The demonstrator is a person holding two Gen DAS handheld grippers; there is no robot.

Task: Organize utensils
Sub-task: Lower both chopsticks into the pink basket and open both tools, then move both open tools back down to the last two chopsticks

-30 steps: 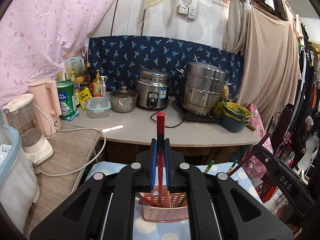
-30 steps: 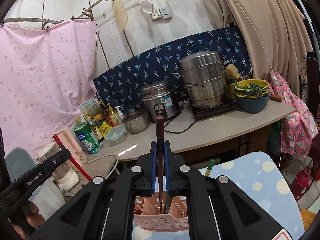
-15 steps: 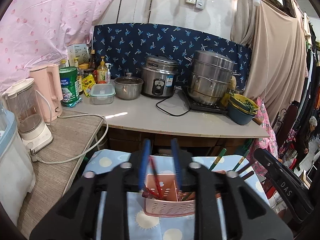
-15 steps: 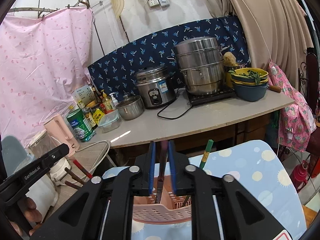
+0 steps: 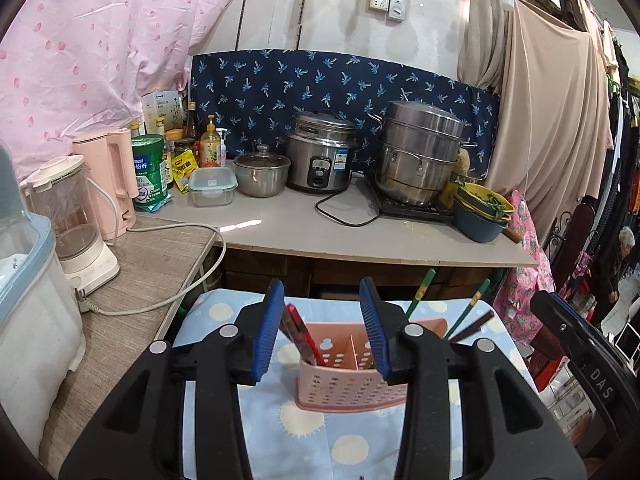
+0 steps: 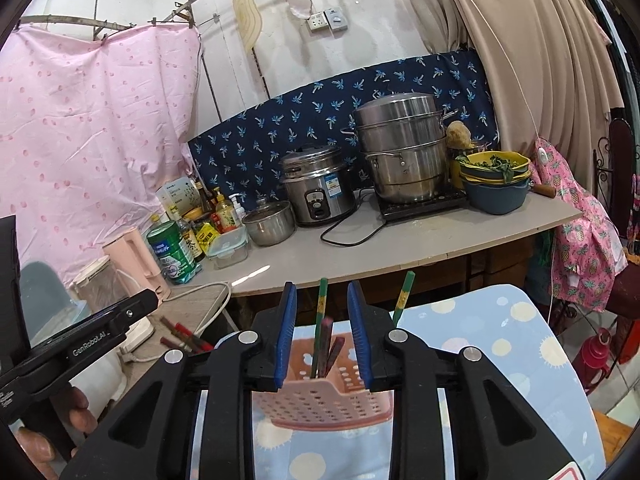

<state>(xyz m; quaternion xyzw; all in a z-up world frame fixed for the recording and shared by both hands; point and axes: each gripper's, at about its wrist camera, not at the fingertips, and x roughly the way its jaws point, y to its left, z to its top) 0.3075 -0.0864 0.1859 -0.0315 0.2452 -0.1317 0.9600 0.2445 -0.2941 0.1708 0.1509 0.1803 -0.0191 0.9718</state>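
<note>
Both grippers, left [image 5: 322,330] and right [image 6: 322,330], hang open and empty above the pink utensil caddy [image 5: 352,384], chopsticks [image 6: 324,344] sorted inside.

I am standing in a home kitchen. A rice cooker [image 5: 322,160], a big steel steamer pot [image 5: 420,152] and sauce bottles [image 5: 210,144] are sitting on the counter [image 5: 320,232].
</note>
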